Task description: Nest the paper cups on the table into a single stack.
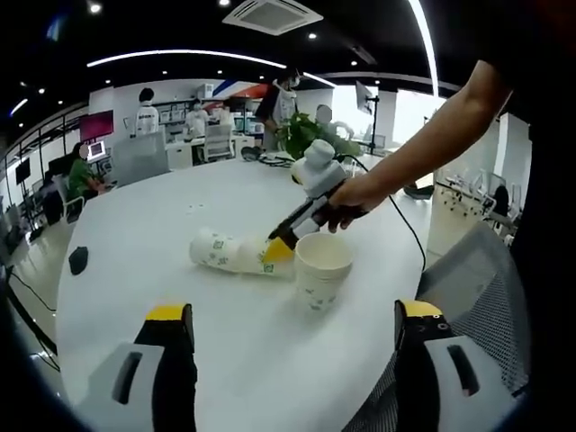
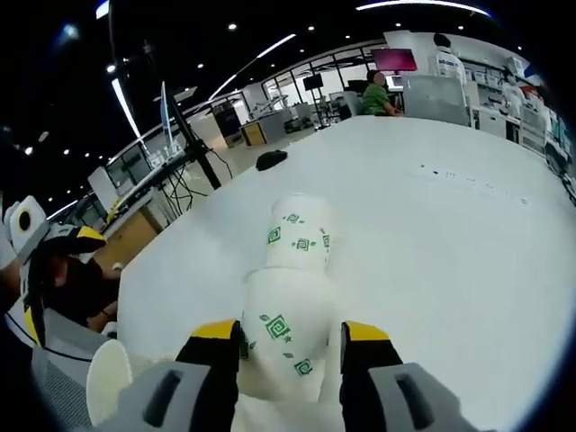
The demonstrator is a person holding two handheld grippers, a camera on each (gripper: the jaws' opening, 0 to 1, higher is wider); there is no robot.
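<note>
Right gripper point(image 2: 290, 342) clamped around lying nested cups point(image 2: 290, 297); left gripper point(image 1: 292, 326) open, upright cup point(image 1: 322, 266) ahead.

upright cup point(image 2: 110, 389) — cut off, tool-hidden

You are working in an open-plan office. The large white round table point(image 1: 225, 297) stands in a wide room with recessed spotlights, curved strip lights and a ceiling air-conditioning unit point(image 1: 273, 14). Behind it you see desks with monitors point(image 1: 95, 149), people seated at them point(image 1: 81, 175), others standing, grey mesh chairs point(image 1: 481, 297), a potted plant point(image 1: 306, 135) and a wall screen point(image 2: 399, 59).
</note>
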